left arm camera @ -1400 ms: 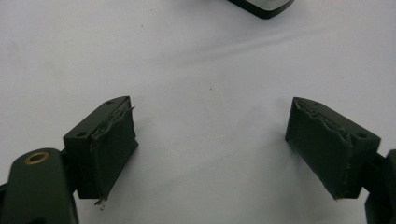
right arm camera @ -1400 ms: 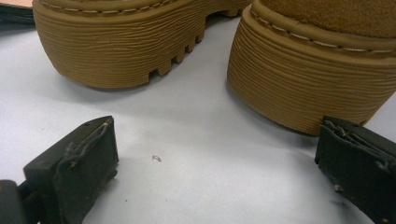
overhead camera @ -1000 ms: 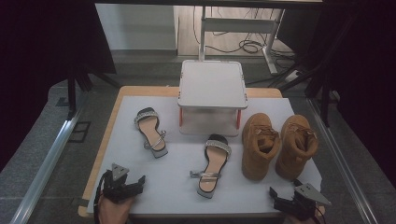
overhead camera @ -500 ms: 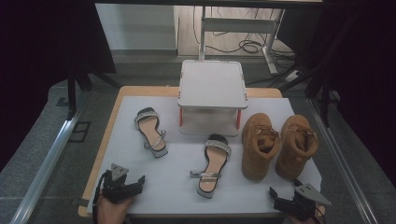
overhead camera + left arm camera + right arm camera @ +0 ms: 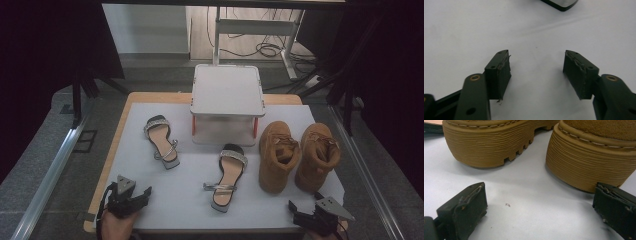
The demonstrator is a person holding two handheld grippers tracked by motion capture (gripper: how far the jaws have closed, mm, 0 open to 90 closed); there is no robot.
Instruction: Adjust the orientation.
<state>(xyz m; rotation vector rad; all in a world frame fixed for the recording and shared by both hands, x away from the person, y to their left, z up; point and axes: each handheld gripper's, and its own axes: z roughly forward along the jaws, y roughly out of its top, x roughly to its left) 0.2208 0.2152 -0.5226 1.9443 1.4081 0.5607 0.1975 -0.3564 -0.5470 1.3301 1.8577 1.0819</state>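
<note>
Two tan boots (image 5: 277, 155) (image 5: 316, 156) stand at the right of the white table top (image 5: 185, 200). One strappy sandal (image 5: 161, 141) lies at the left, another sandal (image 5: 227, 176) near the middle. My left gripper (image 5: 145, 192) rests open at the front left corner, nothing between its jaws; in the left gripper view (image 5: 536, 62) the sandal's heel (image 5: 559, 3) shows at the top. My right gripper (image 5: 295, 212) sits open at the front right, just before the boots. The right gripper view (image 5: 539, 200) shows both boot soles (image 5: 496, 147) (image 5: 589, 162) close ahead.
A small white stand with red legs (image 5: 227, 97) sits at the back middle of the table. A metal rail (image 5: 50, 170) runs along the left side and another along the right. Cables lie on the floor behind.
The left gripper has drawn slightly back toward the front edge. The right gripper and the shoes have not moved.
</note>
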